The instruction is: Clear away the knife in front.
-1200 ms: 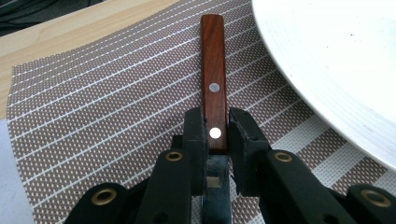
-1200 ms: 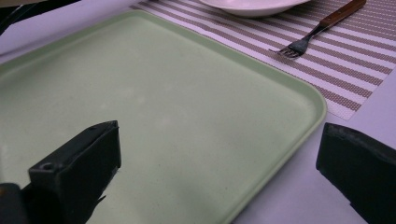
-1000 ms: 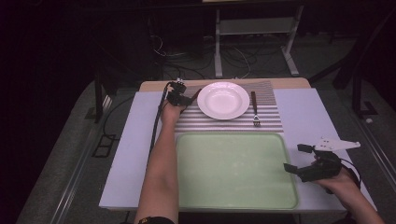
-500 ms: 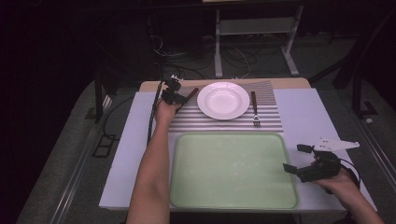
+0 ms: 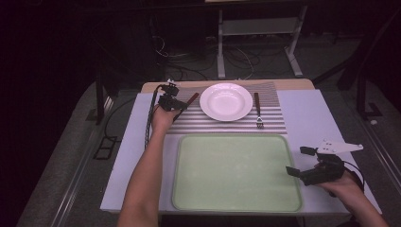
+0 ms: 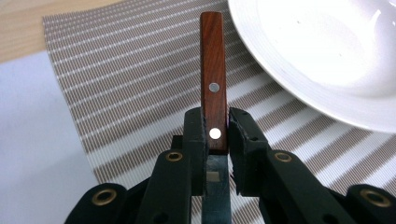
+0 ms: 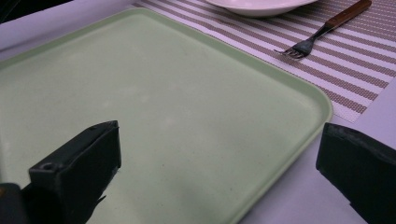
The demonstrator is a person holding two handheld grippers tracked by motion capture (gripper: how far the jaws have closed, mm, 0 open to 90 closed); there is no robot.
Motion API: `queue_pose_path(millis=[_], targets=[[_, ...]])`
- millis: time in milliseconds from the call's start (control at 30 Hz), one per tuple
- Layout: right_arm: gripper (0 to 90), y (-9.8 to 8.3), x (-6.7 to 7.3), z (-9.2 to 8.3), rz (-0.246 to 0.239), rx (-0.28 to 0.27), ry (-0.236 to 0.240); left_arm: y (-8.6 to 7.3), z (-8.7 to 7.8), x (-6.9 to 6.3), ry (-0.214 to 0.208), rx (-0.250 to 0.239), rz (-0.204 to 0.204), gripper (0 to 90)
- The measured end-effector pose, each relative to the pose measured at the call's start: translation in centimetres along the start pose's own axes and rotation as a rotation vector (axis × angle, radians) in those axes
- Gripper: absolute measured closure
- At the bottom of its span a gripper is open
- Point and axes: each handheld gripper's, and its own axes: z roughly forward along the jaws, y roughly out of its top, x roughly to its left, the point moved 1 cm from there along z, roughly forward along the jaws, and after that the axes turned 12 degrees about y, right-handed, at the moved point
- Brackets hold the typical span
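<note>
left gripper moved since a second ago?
Yes. In the high view the left gripper, shut on the wooden-handled knife, has pulled left, away from the white plate, whose rim it was nearly touching.

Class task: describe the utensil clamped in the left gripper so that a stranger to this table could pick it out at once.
Start at the striped placemat beyond the green tray. Left of the white plate, the left gripper clamps a knife by its handle. Unlike the fork lying right of the plate, it is held and shows a reddish wooden handle with two metal rivets.
</note>
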Motion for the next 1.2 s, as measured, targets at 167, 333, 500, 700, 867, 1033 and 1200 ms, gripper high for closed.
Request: queue_pose_path(millis=[167, 333, 500, 700, 867, 1033, 1200], targets=[[0.1, 0.0, 0.0, 0.0, -0.001, -0.001, 0.001, -0.7, -1.1, -0.4, 0.000, -0.001, 0.003, 77.3], [0.1, 0.0, 0.1, 0.0, -0.004, -0.002, 0.003, -1.4, -2.1, -0.8, -0.004, -0.003, -0.002, 77.4], [0.1, 0.1, 0.2, 0.1, -0.006, -0.001, 0.007, -2.1, -3.3, -1.3, -0.021, -0.009, 0.012, 77.3], [0.1, 0.0, 0.2, 0.2, -0.006, 0.004, 0.009, -3.0, -4.9, -2.2, -0.043, -0.028, 0.023, 77.3], [0.0, -0.1, 0.2, 0.5, -0.011, 0.018, 0.009, -3.8, -6.2, -3.1, -0.077, -0.048, 0.026, 77.3], [0.1, -0.1, 0.3, 0.4, -0.016, 0.016, 0.005, -4.7, -7.3, -4.3, -0.099, -0.059, 0.046, 77.3], [0.1, -0.1, 0.4, 0.4, -0.017, 0.015, 0.006, -5.7, -8.1, -5.5, -0.126, -0.072, 0.064, 77.3]])
